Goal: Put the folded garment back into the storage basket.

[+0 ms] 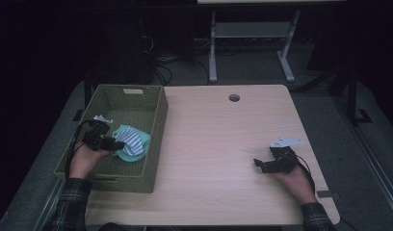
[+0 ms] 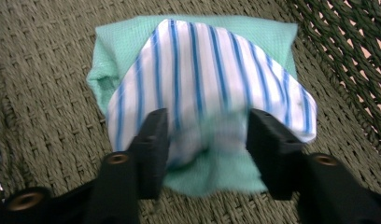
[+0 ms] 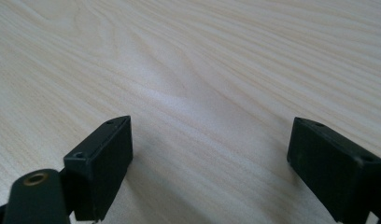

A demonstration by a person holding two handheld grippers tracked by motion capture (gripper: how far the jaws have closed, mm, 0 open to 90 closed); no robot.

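A folded cloth bundle, mint green with a white, blue-striped piece on top (image 1: 133, 142) (image 2: 202, 70), lies on the floor of a woven olive basket (image 1: 156, 130) (image 2: 39, 93) at the table's left. My left gripper (image 1: 118, 143) (image 2: 207, 140) is down inside the basket at the bundle's left side. Its jaws stand apart on either side of the near end of the cloth, and the pads do not press on it. My right gripper (image 1: 258, 164) (image 3: 209, 158) rests low over the bare wooden table (image 1: 218, 134) (image 3: 202, 56) at the right, open, with nothing between its jaws.
The basket's walls rise around the left gripper on all sides. A round cable hole (image 1: 234, 97) sits near the table's far edge. Beyond the table stand a white desk frame (image 1: 213, 48) and cables on a dark floor.
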